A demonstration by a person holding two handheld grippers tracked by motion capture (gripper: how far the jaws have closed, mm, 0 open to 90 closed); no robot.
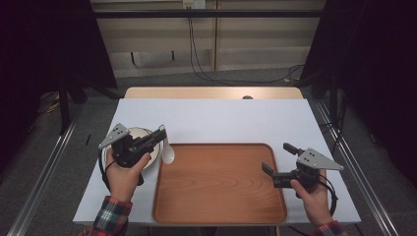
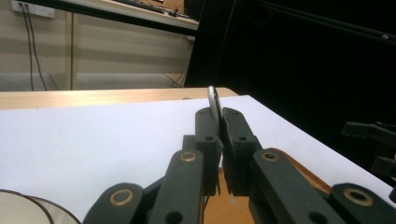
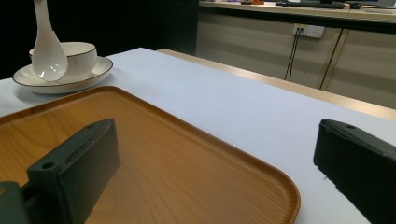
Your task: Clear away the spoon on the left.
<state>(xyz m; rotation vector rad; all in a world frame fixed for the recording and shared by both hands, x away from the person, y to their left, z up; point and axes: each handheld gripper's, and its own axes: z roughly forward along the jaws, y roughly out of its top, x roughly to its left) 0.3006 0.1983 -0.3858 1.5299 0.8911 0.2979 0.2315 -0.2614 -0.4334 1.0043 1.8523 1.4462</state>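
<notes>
High view: I see a white table cover with a wooden tray near its front edge. My left gripper sits at the tray's left, held by the left hand, and above a white bowl that stands on a saucer. A white ceramic spoon hangs from the gripper tips, bowl end down, just beside the tray's upper left corner; I cannot tell whether it touches the table.

Left gripper view: both jaws are closed tight on the spoon handle, whose thin edge sticks up between the pads. The saucer rim shows at lower left, and the tray edge lies beyond the jaws.

High view, right side: the right gripper is held by the right hand over the tray's right rim, jaws pointing left across the tray.

Right gripper view: the two jaws stand wide apart with nothing between them. The tray spreads below them. Far left, the spoon hangs upright in front of the bowl and the saucer, lifted clear of the table from this angle.
</notes>
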